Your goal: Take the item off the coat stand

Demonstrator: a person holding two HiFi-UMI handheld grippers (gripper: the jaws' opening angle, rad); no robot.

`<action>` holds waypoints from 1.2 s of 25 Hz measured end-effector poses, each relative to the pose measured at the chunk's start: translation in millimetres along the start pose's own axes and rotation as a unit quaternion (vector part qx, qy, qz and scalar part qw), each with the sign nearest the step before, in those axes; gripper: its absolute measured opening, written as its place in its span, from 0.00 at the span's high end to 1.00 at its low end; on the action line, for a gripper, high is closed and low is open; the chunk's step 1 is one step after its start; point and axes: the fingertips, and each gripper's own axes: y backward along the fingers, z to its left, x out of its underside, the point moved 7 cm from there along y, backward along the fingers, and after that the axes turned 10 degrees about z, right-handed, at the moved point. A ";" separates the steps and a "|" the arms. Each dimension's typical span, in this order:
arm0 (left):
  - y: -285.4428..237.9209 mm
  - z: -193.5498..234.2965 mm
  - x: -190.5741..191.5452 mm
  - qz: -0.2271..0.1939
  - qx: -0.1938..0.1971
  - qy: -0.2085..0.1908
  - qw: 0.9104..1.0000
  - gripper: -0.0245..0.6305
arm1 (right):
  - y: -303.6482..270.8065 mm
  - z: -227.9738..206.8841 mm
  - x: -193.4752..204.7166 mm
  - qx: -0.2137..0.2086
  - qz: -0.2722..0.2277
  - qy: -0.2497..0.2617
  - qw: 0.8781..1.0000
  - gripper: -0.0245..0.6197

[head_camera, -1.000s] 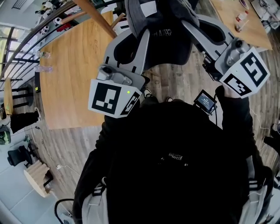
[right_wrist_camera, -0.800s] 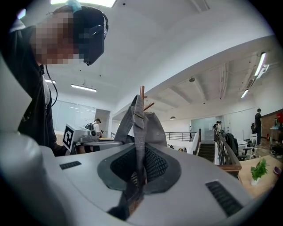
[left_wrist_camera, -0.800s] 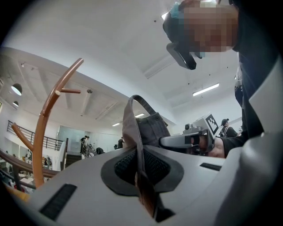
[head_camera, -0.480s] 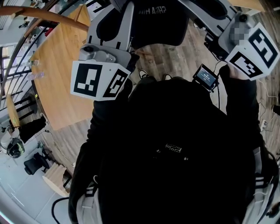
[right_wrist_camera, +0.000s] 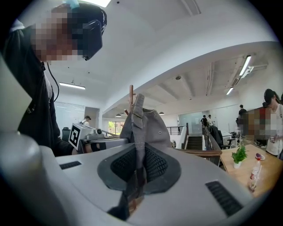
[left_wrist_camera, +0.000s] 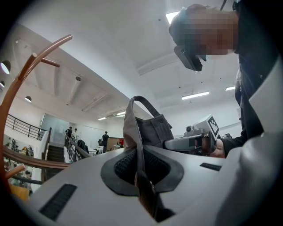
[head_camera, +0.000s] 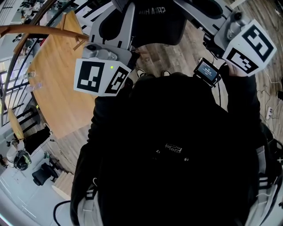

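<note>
A dark grey cap (head_camera: 157, 22) hangs between both grippers at the top of the head view. My left gripper (head_camera: 126, 20) is shut on a strap-like edge of the cap (left_wrist_camera: 150, 126), which runs between its pads (left_wrist_camera: 128, 165). My right gripper (head_camera: 194, 9) is shut on the opposite seam of the cap (right_wrist_camera: 148, 126). The coat stand's curved wooden arm (head_camera: 40, 30) lies to the left, apart from the cap. It also shows as the wooden arm (left_wrist_camera: 17, 84) at the left, and one wooden peg (right_wrist_camera: 131, 95) rises behind the cap.
Below left stand a large wooden table (head_camera: 57, 84), a railing and an office chair (head_camera: 42, 174). A small screen (head_camera: 206, 70) is fixed by the right gripper. A table with a plant (right_wrist_camera: 239, 155) and a bottle stands at right, with people beyond.
Both grippers, still shut on the cap, sit higher in the head view. The stand's wooden arm, close beside the cap a second ago, now lies well to its left.
</note>
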 end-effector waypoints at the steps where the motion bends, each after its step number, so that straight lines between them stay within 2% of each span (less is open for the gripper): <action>1: -0.2 -2.5 4.5 0.000 0.004 -0.003 1.000 0.93 | 1.2 0.5 5.9 0.001 0.003 -0.003 1.000 0.91; 6: -1.1 -5.6 20.3 0.011 0.022 -0.001 1.000 0.93 | 1.5 1.4 22.5 0.018 0.027 -0.017 0.999 0.91; 11: -1.9 -2.8 19.5 0.015 0.027 0.007 1.000 0.93 | 1.1 2.5 20.9 0.019 0.033 -0.021 0.999 0.91; 30: -0.9 -7.8 19.4 0.017 0.018 0.003 1.000 0.93 | 0.6 1.8 23.5 0.006 0.031 -0.010 0.999 0.91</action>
